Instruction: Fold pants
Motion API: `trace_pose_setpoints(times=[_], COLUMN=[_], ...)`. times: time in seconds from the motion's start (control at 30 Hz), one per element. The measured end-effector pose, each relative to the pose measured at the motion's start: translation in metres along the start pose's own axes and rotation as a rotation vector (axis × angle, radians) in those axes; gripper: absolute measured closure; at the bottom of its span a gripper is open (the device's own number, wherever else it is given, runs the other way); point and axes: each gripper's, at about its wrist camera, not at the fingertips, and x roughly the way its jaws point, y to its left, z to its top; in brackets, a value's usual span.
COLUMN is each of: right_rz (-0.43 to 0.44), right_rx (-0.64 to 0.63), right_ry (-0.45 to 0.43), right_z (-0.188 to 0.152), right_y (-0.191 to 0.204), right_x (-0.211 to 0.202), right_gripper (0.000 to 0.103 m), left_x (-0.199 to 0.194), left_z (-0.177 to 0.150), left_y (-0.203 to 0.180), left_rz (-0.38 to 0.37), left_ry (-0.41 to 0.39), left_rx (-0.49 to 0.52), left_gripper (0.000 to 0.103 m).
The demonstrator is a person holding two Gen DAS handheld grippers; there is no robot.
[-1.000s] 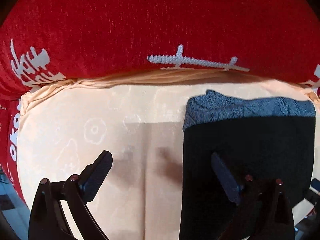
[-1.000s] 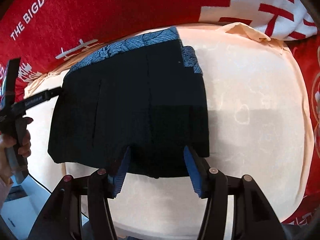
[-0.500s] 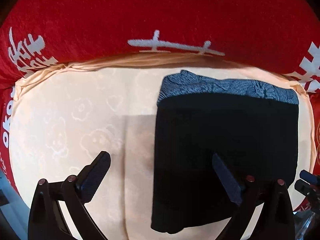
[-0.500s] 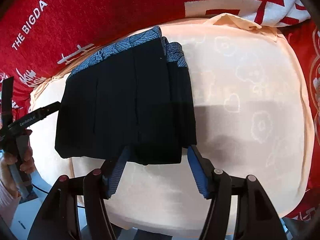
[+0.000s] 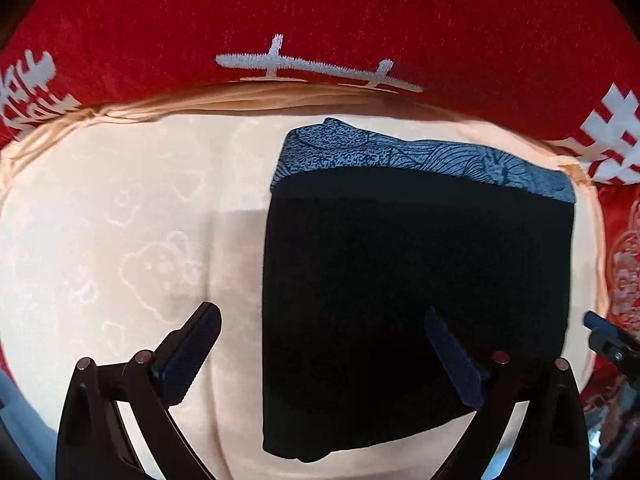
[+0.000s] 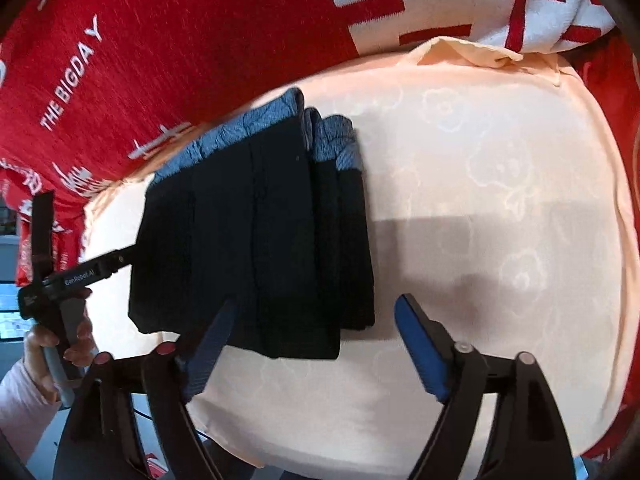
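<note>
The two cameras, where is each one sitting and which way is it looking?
Left wrist: sits on the left claw, looks forward and down over its two open fingers at the folded black pants on the peach cushion.
Right wrist: sits on the right claw, open, faces the same pants from their other side; the person's left hand gripping the left claw's handle shows.
Shared: pants, cushion, red blanket.

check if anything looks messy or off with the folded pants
Mostly neat. The pants lie folded on the peach cloth, but the layers on their right edge are staggered, with blue waistband ends fanning out unevenly.
</note>
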Motion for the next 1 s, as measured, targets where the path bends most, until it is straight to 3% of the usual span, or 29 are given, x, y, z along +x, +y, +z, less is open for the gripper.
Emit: trace_pose_setpoints(times=[0.13,0.2,0.43,0.7,0.83,1.0], right_rz=[0.036,0.044,0.149,0.215,0.247,0.321], right_rx=[0.011,0.032,0.113,0.050,0.034,0.045], right_ry=[0.015,0.027,0.046,0.095,0.119,0.130], right_z=[0.007,0.011,0.021,0.028,0.035,0.044], right_y=[-0.014,-0.023,-0.044,-0.043,-0.048,-0.054], right_x=[0.005,0.010,0.027,0.042,0.049,0.062], right_gripper=[0.012,0.012,0.012,0.012,0.012,0.012], left_x=[0.005,0.007,0.016,0.031,0.044,0.054], left_z=[0.005,0.008,0.015,0.024,0.026,0.027], left_y=[0.011,0.016,0.029,0.033,0.043,0.045], left_rz=[-0.158,-0.196,-0.256,-0.216,-0.304,-0.358], left_ry=[0.049,0.060,0.080,0.109,0.144,0.155], left_rx=[-0.034,-0.053,-0.106,-0.003,-0.022,-0.007], left_gripper=[0.001,0.001,0.001,0.001,0.001,0.001])
